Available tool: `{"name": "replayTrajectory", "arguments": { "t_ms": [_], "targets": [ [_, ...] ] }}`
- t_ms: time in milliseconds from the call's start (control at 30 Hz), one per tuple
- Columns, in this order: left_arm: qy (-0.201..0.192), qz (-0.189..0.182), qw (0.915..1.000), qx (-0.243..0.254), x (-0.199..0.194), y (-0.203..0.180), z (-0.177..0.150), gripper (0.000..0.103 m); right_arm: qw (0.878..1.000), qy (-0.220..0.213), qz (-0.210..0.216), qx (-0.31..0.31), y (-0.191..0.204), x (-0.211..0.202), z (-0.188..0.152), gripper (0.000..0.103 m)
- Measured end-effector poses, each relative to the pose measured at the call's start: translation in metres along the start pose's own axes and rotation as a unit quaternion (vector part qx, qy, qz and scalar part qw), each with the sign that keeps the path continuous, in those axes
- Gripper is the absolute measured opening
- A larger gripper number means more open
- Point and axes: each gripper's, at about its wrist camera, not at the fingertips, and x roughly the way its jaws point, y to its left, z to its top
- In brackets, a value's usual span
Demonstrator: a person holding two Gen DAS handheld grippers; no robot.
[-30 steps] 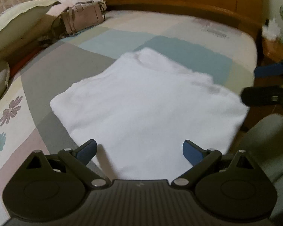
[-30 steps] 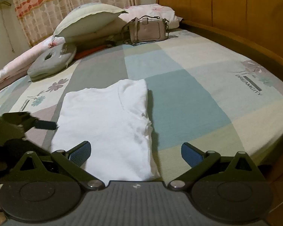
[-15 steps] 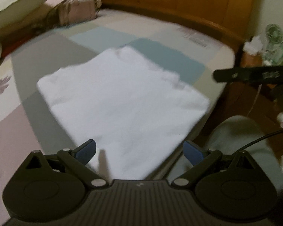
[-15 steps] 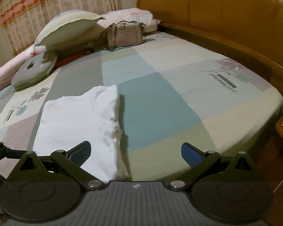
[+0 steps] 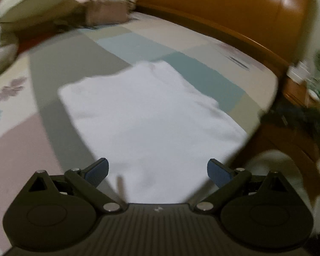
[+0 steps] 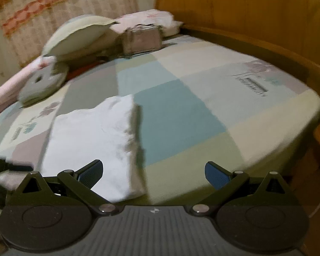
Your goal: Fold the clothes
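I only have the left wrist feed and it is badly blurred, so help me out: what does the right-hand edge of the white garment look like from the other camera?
Observer: In the right wrist view the white garment shows a thick, layered fold along its right edge, lying flat on the bedsheet.
Operator: Is the right gripper holding any cloth?
Observer: No. The right gripper is open with nothing between its fingers, near the garment's front corner.
Operator: What is behind the garment that I cannot make out?
Observer: A grey round cushion with a hole in its middle, lying left of the handbag.
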Motion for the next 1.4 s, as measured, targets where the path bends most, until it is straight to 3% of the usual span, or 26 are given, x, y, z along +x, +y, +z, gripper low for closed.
{"name": "replayTrajectory", "arguments": {
  "t_ms": [133, 200, 267, 433, 500, 733, 867, 1000, 1067, 1233, 1400],
  "targets": [
    [-0.001, 0.016, 0.9998, -0.009, 0.004, 0.002, 0.006, 0.098, 0.998, 0.004, 0.056, -0.011, 0.002, 0.000, -0.014, 0.100],
    [0.003, 0.019, 0.9998, -0.007, 0.008, -0.001, 0.007, 0.098, 0.997, 0.005, 0.073, -0.003, -0.001, 0.002, -0.018, 0.087],
    [0.007, 0.022, 0.9997, -0.002, 0.014, -0.005, 0.009, 0.098, 0.996, 0.013, 0.091, 0.011, -0.007, 0.005, -0.017, 0.067],
    [0.009, 0.014, 0.9998, 0.009, 0.020, -0.014, 0.015, 0.098, 0.992, 0.027, 0.117, 0.033, -0.016, 0.016, -0.018, 0.045],
    [0.009, 0.009, 0.9999, 0.011, 0.023, -0.016, 0.017, 0.098, 0.991, 0.030, 0.126, 0.033, -0.016, 0.020, -0.019, 0.041],
    [0.015, 0.008, 0.9999, 0.001, 0.032, -0.014, 0.020, 0.098, 0.984, 0.014, 0.173, 0.026, -0.007, 0.026, -0.006, 0.044],
    [0.016, 0.007, 0.9997, -0.016, 0.034, -0.006, 0.020, 0.098, 0.986, 0.044, 0.158, 0.018, 0.002, 0.048, -0.004, 0.052],
    [0.004, 0.005, 0.9993, -0.038, 0.030, 0.009, 0.020, 0.098, 0.986, 0.038, 0.156, 0.036, -0.007, 0.047, 0.004, 0.054],
    [-0.006, 0.000, 0.9978, -0.066, 0.030, 0.023, 0.022, 0.098, 0.986, 0.035, 0.155, 0.046, -0.012, 0.047, 0.008, 0.072],
    [-0.015, -0.013, 0.9879, -0.154, 0.032, 0.061, 0.024, 0.098, 0.981, 0.044, 0.172, 0.072, -0.025, 0.061, 0.027, 0.080],
    [0.004, -0.053, 0.9688, -0.242, 0.044, 0.098, 0.019, 0.098, 0.971, 0.081, 0.202, 0.095, -0.032, 0.093, 0.043, 0.083]
  ]
}}
